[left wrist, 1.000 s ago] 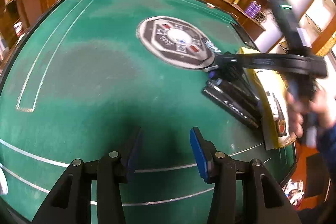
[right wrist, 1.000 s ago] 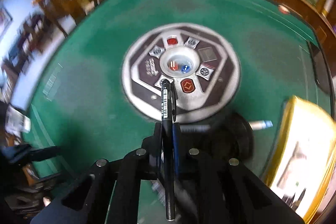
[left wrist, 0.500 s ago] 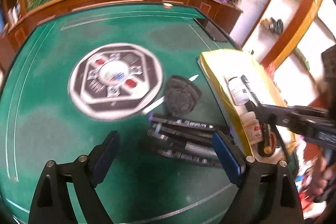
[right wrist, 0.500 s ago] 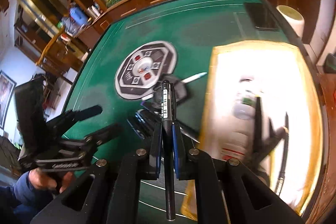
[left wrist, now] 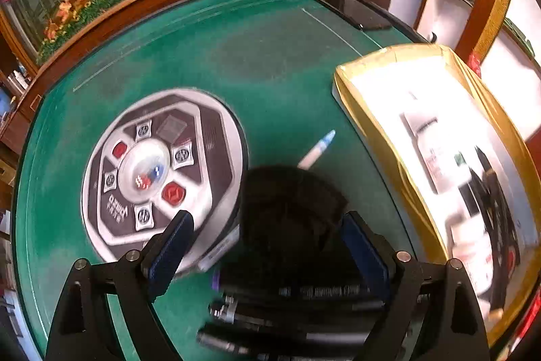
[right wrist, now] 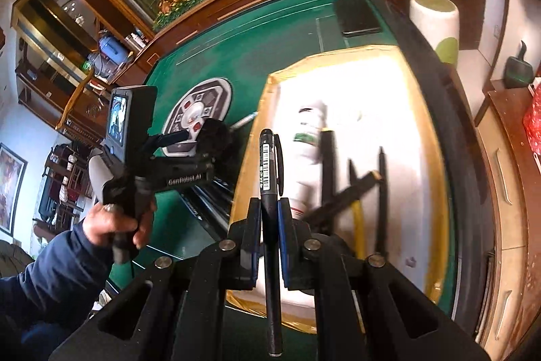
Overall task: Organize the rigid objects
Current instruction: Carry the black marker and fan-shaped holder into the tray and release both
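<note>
My right gripper (right wrist: 269, 208) pinches a black pen (right wrist: 269, 192) between its blue pads, barcode label facing up, the pen running lengthwise along the fingers with its tip sticking out past them. It hangs over the near edge of the yellow-rimmed tray (right wrist: 262, 110), which sits on the green felt table (right wrist: 209, 56). Inside the tray I see a white bottle (right wrist: 309, 137) lying down, a few dark pens (right wrist: 382, 178) and a yellow-handled tool (right wrist: 358, 215); blur hides finer detail.

My left gripper (left wrist: 267, 242) is spread wide, holding nothing, low over a row of black pens (left wrist: 304, 293) lying side by side on the felt, just left of the tray (left wrist: 368, 124). Beyond the pads sits a black fuzzy lump (left wrist: 290, 202), can't tell what it is, with a white marker with blue cap (left wrist: 318, 149) poking out from behind it. A round grey control panel (left wrist: 162, 171) with dice under a dome is set in the table, left of the lump.
</note>
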The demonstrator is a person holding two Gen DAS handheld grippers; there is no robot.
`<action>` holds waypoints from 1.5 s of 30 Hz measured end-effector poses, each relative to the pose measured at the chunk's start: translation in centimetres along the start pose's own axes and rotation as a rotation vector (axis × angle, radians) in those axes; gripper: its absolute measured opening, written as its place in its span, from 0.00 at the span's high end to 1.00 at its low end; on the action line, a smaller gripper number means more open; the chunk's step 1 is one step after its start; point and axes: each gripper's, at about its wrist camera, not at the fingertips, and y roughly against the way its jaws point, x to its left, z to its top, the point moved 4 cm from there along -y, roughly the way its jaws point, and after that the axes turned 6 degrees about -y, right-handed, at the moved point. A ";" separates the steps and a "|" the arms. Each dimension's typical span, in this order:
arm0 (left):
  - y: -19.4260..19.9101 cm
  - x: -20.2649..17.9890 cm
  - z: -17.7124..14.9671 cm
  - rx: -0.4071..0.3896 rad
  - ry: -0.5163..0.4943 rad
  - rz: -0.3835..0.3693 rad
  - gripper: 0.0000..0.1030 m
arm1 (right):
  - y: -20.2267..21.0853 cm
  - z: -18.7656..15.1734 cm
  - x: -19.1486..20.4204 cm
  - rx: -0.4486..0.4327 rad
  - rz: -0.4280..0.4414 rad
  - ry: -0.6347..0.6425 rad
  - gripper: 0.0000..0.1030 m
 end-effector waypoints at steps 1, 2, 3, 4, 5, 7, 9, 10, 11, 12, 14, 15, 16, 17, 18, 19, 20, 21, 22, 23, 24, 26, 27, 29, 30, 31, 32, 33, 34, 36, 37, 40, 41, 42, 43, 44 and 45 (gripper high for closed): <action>-0.1 -0.1 0.1 -0.007 0.005 -0.009 0.21 | 0.1 0.1 -0.3 -0.001 -0.003 -0.005 0.91; -0.1 -0.1 0.2 -0.013 0.016 -0.018 0.34 | 0.4 0.1 -0.9 -0.004 -0.006 -0.011 0.91; -0.2 -0.1 0.3 -0.011 0.029 -0.023 0.34 | 0.5 0.2 -1.1 -0.004 -0.008 -0.014 0.91; -0.2 -0.2 0.3 -0.016 0.036 -0.021 0.35 | 0.7 0.2 -1.4 -0.005 -0.011 -0.017 0.91; -0.2 -0.2 0.3 -0.019 0.042 -0.021 0.35 | 0.8 0.3 -1.7 -0.007 -0.016 -0.019 0.91; 0.1 -0.2 0.1 -0.029 0.063 -0.031 0.35 | 1.1 0.3 -2.0 -0.008 -0.018 -0.020 0.91; 0.9 -0.1 -0.1 -0.047 0.090 -0.047 0.35 | 1.3 0.3 -2.3 -0.009 -0.022 -0.019 0.91; 1.4 -0.1 -0.2 -0.056 0.100 -0.051 0.35 | 1.3 0.4 -2.5 -0.009 -0.022 -0.020 0.91; 1.9 -0.1 -0.4 -0.061 0.109 -0.052 0.35 | 1.3 0.4 -2.6 -0.008 -0.022 -0.020 0.91; 2.4 0.0 -0.6 -0.067 0.119 -0.057 0.35 | 1.1 0.5 -2.8 -0.006 -0.028 -0.021 0.91; 3.5 -0.3 -0.9 -0.079 0.128 -0.074 0.35 | 0.9 0.6 -3.1 -0.003 -0.033 -0.030 0.91; 4.1 -0.5 -0.9 -0.086 0.127 -0.079 0.35 | 0.8 0.8 -3.3 -0.001 -0.032 -0.038 0.91; 4.8 -0.8 -0.8 -0.096 0.125 -0.088 0.35 | 0.7 0.9 -3.5 0.000 -0.036 -0.043 0.91; 5.5 -1.1 -0.8 -0.107 0.123 -0.098 0.35 | 0.6 0.9 -3.7 0.001 -0.041 -0.048 0.91; 6.0 -1.4 -0.6 -0.116 0.120 -0.107 0.35 | 0.3 1.1 -4.0 0.005 -0.044 -0.059 0.91; 6.6 -1.8 -0.3 -0.127 0.117 -0.118 0.35 | 0.2 1.2 -4.1 0.007 -0.046 -0.065 0.91; 7.1 -2.2 0.0 -0.133 0.113 -0.131 0.35 | 0.1 1.3 -4.2 0.009 -0.052 -0.070 0.91; 7.6 -2.8 0.3 -0.140 0.109 -0.151 0.35 | -0.1 1.5 -4.4 0.013 -0.060 -0.072 0.91; 8.1 -3.5 0.7 -0.148 0.103 -0.173 0.35 | -0.2 1.6 -4.4 0.017 -0.062 -0.073 0.91; 8.4 -4.2 1.1 -0.150 0.096 -0.190 0.35 | -0.4 1.8 -4.5 0.016 -0.066 -0.071 0.91; 8.5 -5.0 1.4 -0.150 0.085 -0.211 0.35 | -0.5 2.0 -4.5 0.015 -0.074 -0.065 0.91; 8.5 -6.6 2.1 -0.142 0.075 -0.248 0.35 | -0.8 2.4 -4.7 0.016 -0.082 -0.060 0.91; 8.2 -7.4 2.3 -0.132 0.071 -0.264 0.35 | -1.0 2.7 -4.9 0.014 -0.091 -0.058 0.91; 7.7 -9.0 2.6 -0.112 0.060 -0.285 0.35 | -1.5 3.2 -5.2 0.019 -0.105 -0.055 0.91; 7.4 -9.6 2.8 -0.105 0.055 -0.289 0.35 | -1.8 3.5 -5.6 0.018 -0.114 -0.059 0.91; 7.0 -10.3 3.0 -0.094 0.047 -0.293 0.36 | -2.1 3.8 -5.9 0.018 -0.122 -0.061 0.91; 6.6 -10.9 3.2 -0.083 0.042 -0.295 0.36 | -2.5 4.1 -6.2 0.021 -0.134 -0.060 0.91; 6.2 -11.3 3.5 -0.074 0.039 -0.301 0.36 | -2.8 4.3 -6.5 0.023 -0.144 -0.059 0.91; 5.8 -11.9 3.8 -0.066 0.034 -0.314 0.36 | -3.1 4.6 -6.8 0.023 -0.153 -0.064 0.91; 5.1 -12.8 4.3 -0.053 0.020 -0.315 0.36 | -3.7 5.1 -7.6 0.035 -0.137 -0.100 0.91; 4.7 -13.2 4.5 -0.046 0.014 -0.313 0.36 | -4.0 5.3 -8.0 0.043 -0.135 -0.110 0.91; 3.7 -14.0 4.8 -0.025 0.005 -0.312 0.36 | -5.0 5.5 -8.8 0.069 -0.138 -0.128 0.91; 3.6 -14.3 4.8 -0.025 -0.001 -0.308 0.36 | -5.2 5.6 -9.0 0.072 -0.138 -0.137 0.91; 3.4 -14.5 4.8 -0.025 -0.007 -0.307 0.36 | -5.4 5.6 -9.2 0.075 -0.140 -0.143 0.91; 3.5 -14.7 4.7 -0.029 -0.010 -0.307 0.36 | -5.5 5.6 -9.2 0.078 -0.139 -0.143 0.91; 3.5 -14.8 4.8 -0.032 -0.012 -0.309 0.36 | -5.6 5.6 -9.2 0.081 -0.140 -0.141 0.91; 3.6 -15.0 4.8 -0.035 -0.016 -0.310 0.36 | -5.7 5.6 -9.3 0.082 -0.144 -0.137 0.91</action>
